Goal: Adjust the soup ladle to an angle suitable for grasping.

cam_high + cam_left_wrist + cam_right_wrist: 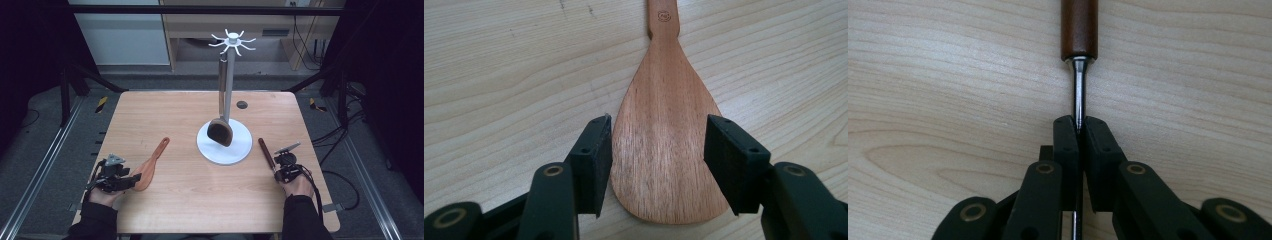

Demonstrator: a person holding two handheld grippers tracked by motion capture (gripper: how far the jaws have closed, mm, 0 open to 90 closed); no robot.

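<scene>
Wooden spatula (664, 140) flat on the table (190, 200), left gripper (656, 160) spread around its blade.
Right gripper (1080, 125) clenched on a brown-handled utensil (1078, 30).

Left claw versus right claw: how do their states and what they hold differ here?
The left claw is open, its jaws either side of the wooden spatula blade; the right claw is shut on the thin metal shaft of a brown-handled utensil. The spatula is broad and flat, the utensil slim and round-handled. Both tools lie on the wooden table.
</scene>
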